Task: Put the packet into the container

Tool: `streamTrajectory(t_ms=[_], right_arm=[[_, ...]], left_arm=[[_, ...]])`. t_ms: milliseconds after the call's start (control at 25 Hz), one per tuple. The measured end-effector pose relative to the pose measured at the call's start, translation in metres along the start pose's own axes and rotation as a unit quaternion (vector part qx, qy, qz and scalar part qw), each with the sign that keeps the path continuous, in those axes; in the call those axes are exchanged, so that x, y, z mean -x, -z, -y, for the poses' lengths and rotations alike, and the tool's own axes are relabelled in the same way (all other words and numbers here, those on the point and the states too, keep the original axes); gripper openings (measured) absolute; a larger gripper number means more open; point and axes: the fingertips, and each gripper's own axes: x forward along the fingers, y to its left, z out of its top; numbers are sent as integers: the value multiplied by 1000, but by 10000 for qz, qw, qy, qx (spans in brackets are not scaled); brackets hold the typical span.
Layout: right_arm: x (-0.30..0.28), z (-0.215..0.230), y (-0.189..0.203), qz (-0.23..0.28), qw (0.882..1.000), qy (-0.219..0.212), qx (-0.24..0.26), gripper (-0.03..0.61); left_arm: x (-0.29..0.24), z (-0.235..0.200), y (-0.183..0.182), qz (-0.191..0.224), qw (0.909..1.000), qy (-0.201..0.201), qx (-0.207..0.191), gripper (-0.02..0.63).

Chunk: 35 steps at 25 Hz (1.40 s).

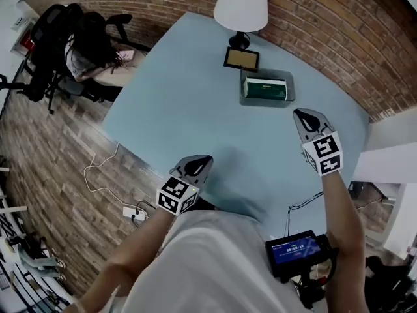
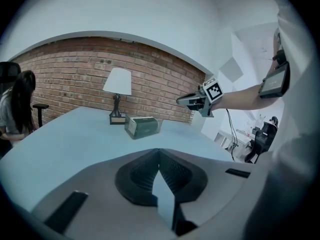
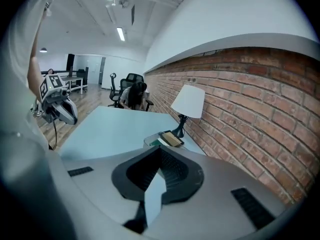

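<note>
Head view looks steeply down — gripper views skim low, sharing the lamp [image 2: 117, 81].

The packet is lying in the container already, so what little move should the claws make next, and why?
Probably just rest: the packet already lies inside the container, and the left claw and right claw are shut, empty and well back from it. I'd lower both to the table.

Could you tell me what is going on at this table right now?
A person holds a gripper in each hand above the near side of the blue table. The left gripper and the right gripper are both shut and empty. The green packet lies in the container near the lamp, away from both grippers.
</note>
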Motion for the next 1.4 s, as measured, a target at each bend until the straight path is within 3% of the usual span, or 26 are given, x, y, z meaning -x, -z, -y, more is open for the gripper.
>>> streamTrajectory(t_ms=[240,560,920,1400], right_arm=[[33,-30,9,468,9976,-140,-481,11],[71,-84,42,874,9856,-591,-1318,11],[94,-120,67,1181,9683,-581,-2122,11],[93,-129,77,1226,9647,-610,-2249,11]], left_arm=[[-10,16,-11,43,9997,158,-207,9],[-19,51,-11,-20,9984,443,-337,9],[-23,74,-4,-86,9979,518,-389,9],[-31,85,-4,-164,9967,607,-512,9]])
